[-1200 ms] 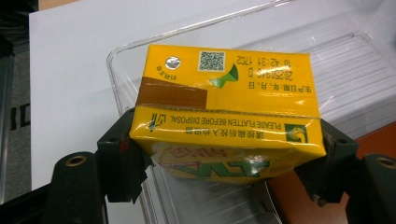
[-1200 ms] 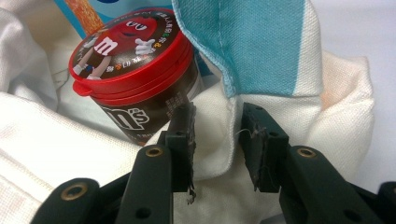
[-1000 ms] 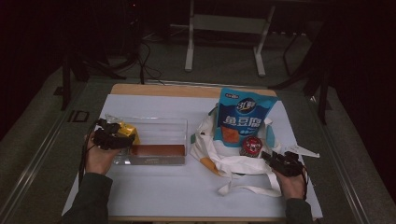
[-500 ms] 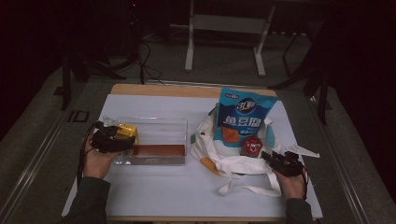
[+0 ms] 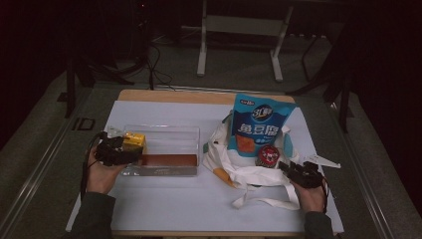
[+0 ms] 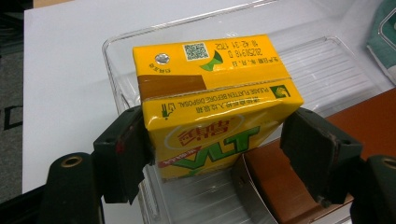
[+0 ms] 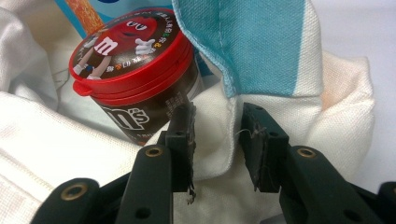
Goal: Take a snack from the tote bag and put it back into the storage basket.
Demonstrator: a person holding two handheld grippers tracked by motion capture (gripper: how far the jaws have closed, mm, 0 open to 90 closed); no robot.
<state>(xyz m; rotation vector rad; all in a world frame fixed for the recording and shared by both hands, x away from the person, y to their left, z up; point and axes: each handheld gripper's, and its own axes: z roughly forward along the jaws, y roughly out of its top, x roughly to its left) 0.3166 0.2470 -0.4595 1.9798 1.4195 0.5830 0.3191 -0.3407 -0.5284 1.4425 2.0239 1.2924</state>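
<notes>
Jaws of the left gripper [image 6: 219,154] stand wide, straddling the yellow drink carton [image 6: 212,100] inside the clear plastic bin [image 6: 327,56]; right pad clear. Withdrawal runs backward. Right gripper [image 7: 217,135] pinches the tote bag [image 7: 327,140] edge.

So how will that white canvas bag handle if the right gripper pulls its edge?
Probably floppy: the canvas bag already folds and sags around the right gripper. The edge would likely lift alone. The M&M's tub and blue snack pouch inside may tip.
</notes>
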